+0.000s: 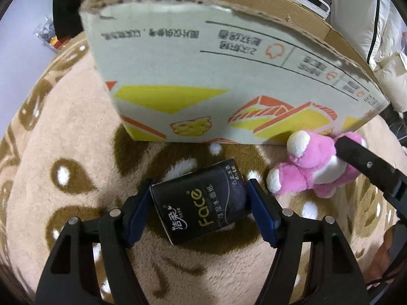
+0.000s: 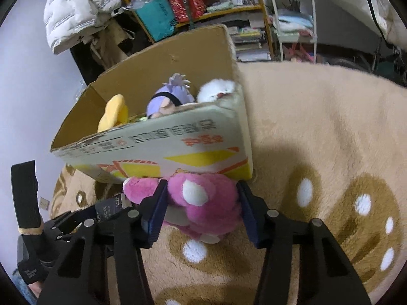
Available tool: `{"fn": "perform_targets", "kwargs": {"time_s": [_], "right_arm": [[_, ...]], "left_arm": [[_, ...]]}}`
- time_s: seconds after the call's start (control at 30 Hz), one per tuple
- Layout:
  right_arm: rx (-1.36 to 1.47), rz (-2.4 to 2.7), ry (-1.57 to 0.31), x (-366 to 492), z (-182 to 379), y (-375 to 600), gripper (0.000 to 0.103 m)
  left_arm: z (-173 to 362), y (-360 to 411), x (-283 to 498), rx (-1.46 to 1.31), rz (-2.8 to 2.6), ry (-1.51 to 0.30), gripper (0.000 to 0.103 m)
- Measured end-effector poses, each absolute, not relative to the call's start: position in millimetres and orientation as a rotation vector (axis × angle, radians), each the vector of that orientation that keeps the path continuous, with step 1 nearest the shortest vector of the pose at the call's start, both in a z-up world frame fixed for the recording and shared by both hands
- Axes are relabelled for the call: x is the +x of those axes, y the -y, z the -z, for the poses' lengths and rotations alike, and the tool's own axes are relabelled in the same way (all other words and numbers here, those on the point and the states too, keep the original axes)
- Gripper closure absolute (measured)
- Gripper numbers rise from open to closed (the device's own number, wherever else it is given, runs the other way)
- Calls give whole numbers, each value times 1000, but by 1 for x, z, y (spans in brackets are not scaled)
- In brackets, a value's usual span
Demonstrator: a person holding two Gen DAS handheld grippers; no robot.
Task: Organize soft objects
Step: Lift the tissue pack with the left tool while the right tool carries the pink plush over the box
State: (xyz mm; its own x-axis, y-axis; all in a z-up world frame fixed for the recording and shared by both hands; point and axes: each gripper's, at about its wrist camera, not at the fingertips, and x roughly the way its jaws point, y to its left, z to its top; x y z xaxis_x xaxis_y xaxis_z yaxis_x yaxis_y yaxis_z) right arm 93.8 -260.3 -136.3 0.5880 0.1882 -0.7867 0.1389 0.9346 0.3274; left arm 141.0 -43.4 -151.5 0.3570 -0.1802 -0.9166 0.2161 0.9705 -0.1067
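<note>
A black tissue pack (image 1: pixel 201 203) lies on the tan rug, and my left gripper (image 1: pixel 198 198) is shut on it, its blue pads (image 1: pixel 138 203) pressing on both ends. To its right a pink plush toy (image 1: pixel 313 167) rests against the front of the cardboard box (image 1: pixel 178 63). My right gripper (image 2: pixel 201 203) is shut on the pink plush toy (image 2: pixel 203 193), one pad against each side. In the right wrist view the cardboard box (image 2: pixel 152 142) holds a yellow plush (image 2: pixel 114 114), a purple plush (image 2: pixel 170 96) and a white plush (image 2: pixel 216 90).
A brown-patterned tan rug (image 2: pixel 318 139) covers the floor around the box. Behind the box stand a wooden shelf (image 2: pixel 229 7) full of goods, a white puffy jacket (image 2: pixel 76 7) and a white cart (image 2: pixel 292 12). A small wrapper pile (image 1: pixel 48 35) lies on the bare floor at left.
</note>
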Motion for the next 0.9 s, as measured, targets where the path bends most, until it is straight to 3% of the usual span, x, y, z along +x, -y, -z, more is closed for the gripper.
{"fn": "perform_targets", "kwargs": {"time_s": [0.37,0.9], "right_arm": [[301,-9,-850,64,98,256,47],[235,-51,-555,21,6,253,47]], "left_arm": [[102,40,96,68,214,-1024,32],[-5,13,56,71,153,-640,32]]}}
